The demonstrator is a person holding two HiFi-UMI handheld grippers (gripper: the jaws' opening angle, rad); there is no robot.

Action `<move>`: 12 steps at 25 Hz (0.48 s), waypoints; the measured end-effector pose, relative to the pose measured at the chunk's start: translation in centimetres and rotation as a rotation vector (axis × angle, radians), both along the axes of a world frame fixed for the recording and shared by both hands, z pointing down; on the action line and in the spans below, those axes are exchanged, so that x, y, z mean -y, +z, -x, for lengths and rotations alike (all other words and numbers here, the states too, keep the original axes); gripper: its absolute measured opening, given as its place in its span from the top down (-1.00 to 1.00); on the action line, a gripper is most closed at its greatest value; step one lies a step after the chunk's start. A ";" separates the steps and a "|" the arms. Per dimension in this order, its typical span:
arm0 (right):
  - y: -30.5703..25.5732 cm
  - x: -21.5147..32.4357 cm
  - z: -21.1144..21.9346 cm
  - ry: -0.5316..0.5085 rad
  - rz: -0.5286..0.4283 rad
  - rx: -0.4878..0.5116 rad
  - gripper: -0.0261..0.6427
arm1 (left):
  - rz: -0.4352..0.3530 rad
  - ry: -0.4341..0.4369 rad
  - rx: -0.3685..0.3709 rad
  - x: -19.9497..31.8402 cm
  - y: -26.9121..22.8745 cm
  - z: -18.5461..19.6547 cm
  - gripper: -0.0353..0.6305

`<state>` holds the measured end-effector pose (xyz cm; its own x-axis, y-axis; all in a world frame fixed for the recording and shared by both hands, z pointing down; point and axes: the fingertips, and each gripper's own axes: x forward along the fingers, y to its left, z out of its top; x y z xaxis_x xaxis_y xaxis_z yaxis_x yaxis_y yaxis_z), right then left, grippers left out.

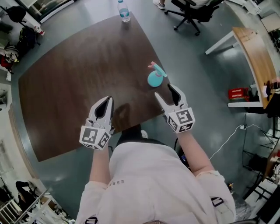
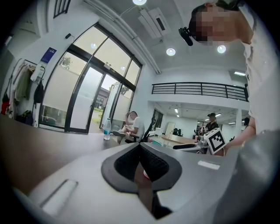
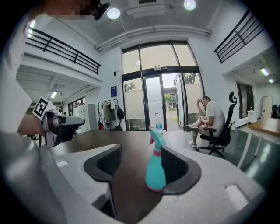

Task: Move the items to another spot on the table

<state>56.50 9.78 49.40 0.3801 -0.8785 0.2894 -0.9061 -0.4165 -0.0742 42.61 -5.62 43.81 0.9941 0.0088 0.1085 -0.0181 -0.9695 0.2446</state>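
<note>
**Item: spray bottle** (image 1: 155,78) (image 3: 155,171). It had a teal plastic body, rounded and widest at the base and narrowing to the neck. A pink collar sat at the neck, with a pink trigger under a teal spray head.

**Position:** It stood on the dark brown worktop (image 1: 65,96), near the right-hand edge on the person's side and just ahead of the right tool (image 1: 163,90). The right gripper view showed it in the gap between that tool's jaws, close against the jaw on the right of the picture. In the head view the body stood just past the jaw tips, and no pad was seen pressing on it.

**Orientation:** The bottle was upright on its base, with its long axis vertical. The spray head sat crosswise at the top. In the right gripper view its nozzle end pointed toward the left of the picture and slightly away from the tool.

**Right tool** (image 3: 141,153): The jaws stood wide apart with nothing clamped between them. The tool was held low at the near edge of the worktop.

**Left tool** (image 1: 109,99) (image 2: 141,148): The jaws were closed together with nothing between the pads. It was held over the near edge of the worktop, well apart from the spray bottle and roughly level with the right tool.

**Also on the worktop:** A clear water bottle (image 1: 124,11) (image 2: 106,129) stood upright at the far corner, well apart from both tools.
</note>
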 end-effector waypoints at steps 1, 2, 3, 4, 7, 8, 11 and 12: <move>0.6 0.5 -1.1 0.010 0.007 0.003 0.10 | 0.004 0.011 0.001 0.3 0.2 -1.1 0.86; 1.1 1.1 -2.2 0.020 0.011 0.006 0.07 | 0.007 0.023 0.003 0.6 0.3 -2.2 0.86; 1.5 1.6 -3.2 0.029 0.012 0.009 0.04 | 0.011 0.033 0.006 0.9 0.3 -3.2 0.86; 1.9 2.1 -4.1 0.038 0.012 0.012 0.03 | 0.015 0.043 0.011 1.2 0.3 -4.2 0.86; 3.2 3.5 -6.1 0.051 0.021 0.029 0.02 | 0.034 0.070 0.031 1.8 1.3 -6.3 0.86; 3.7 3.9 -6.5 0.051 0.024 0.039 0.02 | 0.042 0.079 0.043 2.0 1.9 -6.8 0.86; 4.7 4.9 -7.1 0.043 0.035 0.054 0.02 | 0.062 0.102 0.076 2.1 3.7 -8.0 0.86; 5.0 5.1 -7.3 0.042 0.040 0.049 0.02 | 0.066 0.106 0.080 2.2 4.1 -8.3 0.86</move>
<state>63.79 4.69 54.35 0.4006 -0.8497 0.3429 -0.8837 -0.4572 -0.1005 50.94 -7.78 47.96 0.9755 0.1229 0.1827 0.0616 -0.9489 0.3095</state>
